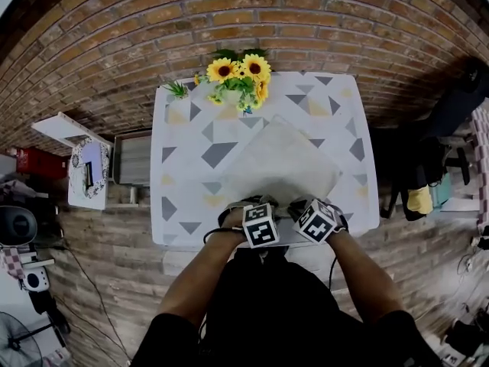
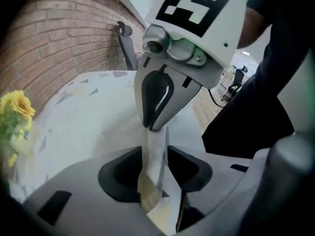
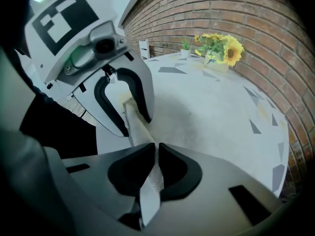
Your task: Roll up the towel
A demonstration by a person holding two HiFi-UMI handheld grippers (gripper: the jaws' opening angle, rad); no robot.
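Note:
A cream towel (image 1: pixel 279 163) lies spread at an angle on the white table (image 1: pixel 183 197) with grey and yellow triangles. Both grippers stand side by side at its near edge, pointing steeply down. My left gripper (image 1: pixel 244 203) stands open; a raised fold of the towel (image 2: pixel 153 151) sits between its jaws (image 2: pixel 155 166) without being squeezed. My right gripper (image 1: pixel 294 205) is shut on the towel edge, a thin strip of cloth (image 3: pixel 147 191) pinched between its pads (image 3: pixel 156 156). Each gripper view shows the other gripper close by on the same lifted edge.
A bunch of sunflowers (image 1: pixel 241 79) and a small green plant (image 1: pixel 177 89) stand at the table's far end. A grey crate (image 1: pixel 131 159) and a white stand (image 1: pixel 88 170) sit left of the table. A dark chair (image 1: pixel 458 98) is at the right.

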